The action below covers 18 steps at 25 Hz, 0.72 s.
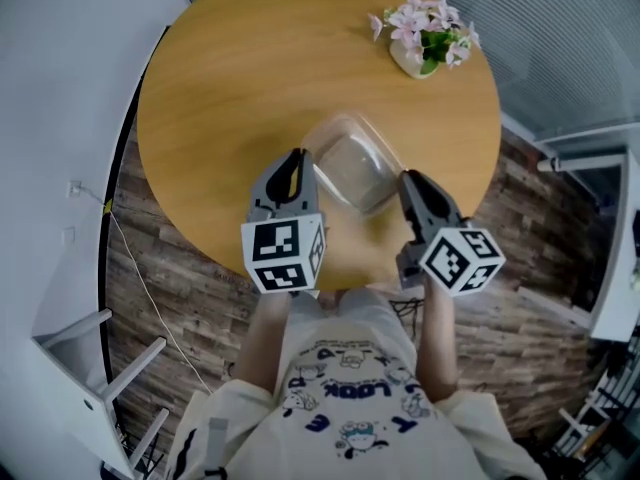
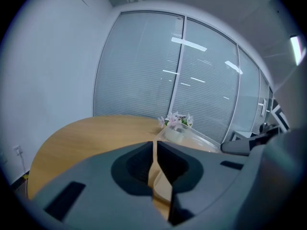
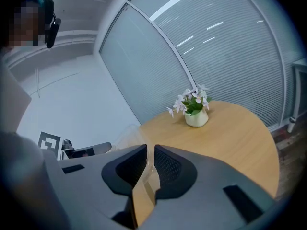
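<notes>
A clear plastic container (image 1: 355, 163) sits near the front of a round wooden table (image 1: 240, 68). My left gripper (image 1: 297, 158) is at its left rim and my right gripper (image 1: 408, 178) is at its right rim. In the left gripper view the jaws of my left gripper (image 2: 156, 143) stand almost together, and the container's rim (image 2: 192, 134) runs up to their tips. The right gripper view shows my right gripper (image 3: 149, 150) shut, with the thin clear edge of the container (image 3: 125, 134) passing between its jaws.
A small white pot of pink flowers (image 1: 425, 38) stands at the table's far right edge. A white chair (image 1: 90, 368) is on the wood floor at the lower left, and white furniture (image 1: 610, 248) is at the right. Blinds cover the curved window wall (image 2: 144, 71).
</notes>
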Motion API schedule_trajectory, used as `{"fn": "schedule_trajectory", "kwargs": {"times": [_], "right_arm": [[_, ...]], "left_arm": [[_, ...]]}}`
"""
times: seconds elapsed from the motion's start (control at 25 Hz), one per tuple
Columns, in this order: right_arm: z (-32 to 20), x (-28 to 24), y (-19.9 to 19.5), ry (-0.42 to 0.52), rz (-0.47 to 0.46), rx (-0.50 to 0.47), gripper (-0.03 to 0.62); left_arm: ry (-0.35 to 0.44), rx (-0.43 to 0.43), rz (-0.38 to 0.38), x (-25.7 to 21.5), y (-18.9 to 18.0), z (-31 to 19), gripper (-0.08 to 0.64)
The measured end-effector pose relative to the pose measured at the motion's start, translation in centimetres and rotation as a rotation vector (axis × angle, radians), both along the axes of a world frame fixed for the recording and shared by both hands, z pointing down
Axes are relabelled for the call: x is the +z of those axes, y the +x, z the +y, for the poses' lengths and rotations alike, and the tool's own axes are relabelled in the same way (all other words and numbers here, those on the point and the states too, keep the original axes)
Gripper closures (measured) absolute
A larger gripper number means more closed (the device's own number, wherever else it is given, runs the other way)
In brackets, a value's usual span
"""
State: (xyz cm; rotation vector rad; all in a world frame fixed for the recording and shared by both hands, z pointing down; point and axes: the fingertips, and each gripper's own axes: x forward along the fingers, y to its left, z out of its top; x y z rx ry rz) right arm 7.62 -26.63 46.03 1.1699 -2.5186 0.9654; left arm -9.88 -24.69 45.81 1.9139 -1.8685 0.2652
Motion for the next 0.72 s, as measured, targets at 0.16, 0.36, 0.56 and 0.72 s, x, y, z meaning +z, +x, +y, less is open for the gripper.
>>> {"fn": "schedule_trajectory", "kwargs": {"times": [0.16,0.36,0.56,0.72], "right_arm": [[0.5,-2.3,-0.4,0.057,-0.007,0.014,0.541],[1.4,-5.6,-1.4,0.146,0.010,0.000,0.543],[2.0,-7.7,-1.6,0.197,-0.020,0.028,0.543],[2.5,-9.5,-1.9,0.242,-0.023,0.034,0.543]], "left_arm": [[0.047,0.002,-0.007,-2.2,-0.5,0.5,0.532],[0.103,0.003,-0.015,-4.9,-1.2,1.4,0.532],[0.161,0.007,-0.024,-7.6,-1.8,1.8,0.532],[0.197,0.009,-0.032,-9.4,-2.1,2.1,0.532]]}}
